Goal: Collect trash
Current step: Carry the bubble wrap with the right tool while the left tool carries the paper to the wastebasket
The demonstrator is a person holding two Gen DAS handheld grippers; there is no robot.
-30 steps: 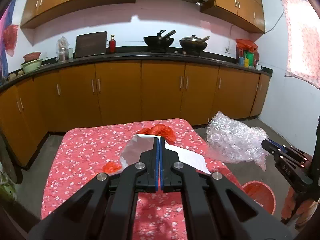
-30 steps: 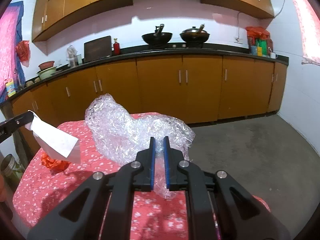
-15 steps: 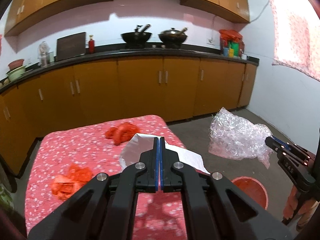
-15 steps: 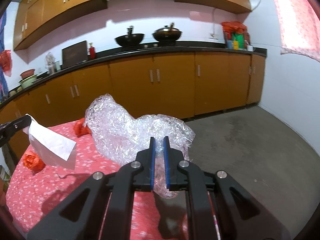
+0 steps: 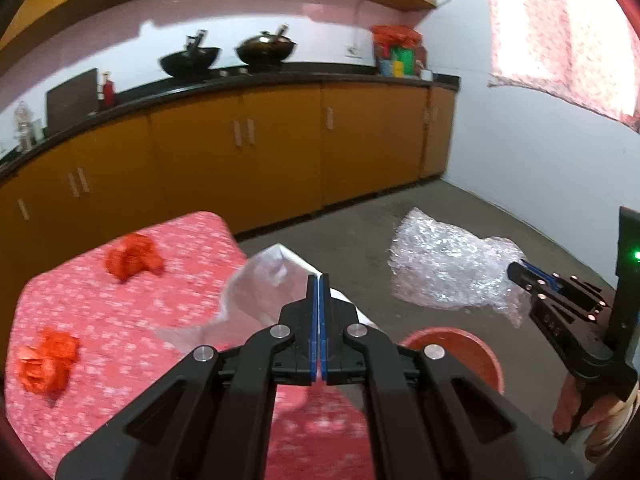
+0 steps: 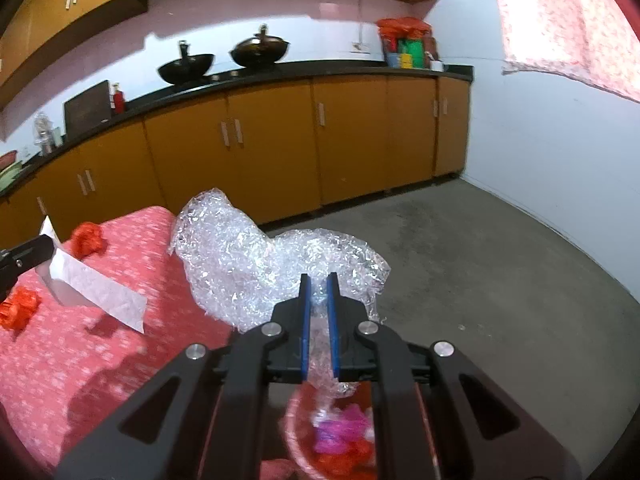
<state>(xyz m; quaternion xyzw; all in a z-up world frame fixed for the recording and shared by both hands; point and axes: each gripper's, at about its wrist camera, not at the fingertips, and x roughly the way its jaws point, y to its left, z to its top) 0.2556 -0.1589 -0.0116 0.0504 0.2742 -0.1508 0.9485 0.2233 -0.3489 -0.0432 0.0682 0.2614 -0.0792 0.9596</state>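
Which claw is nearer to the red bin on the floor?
Right. The right claw, shut on the bubble wrap, hangs directly above the red bin. The left claw, shut on the white paper, is over the table edge beside it.

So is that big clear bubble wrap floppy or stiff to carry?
Probably floppy: the bubble wrap bulges and droops around the right gripper, which pinches only a small fold. Likely very light for its bulk, held by that one pinch. It may snag rather than slip.
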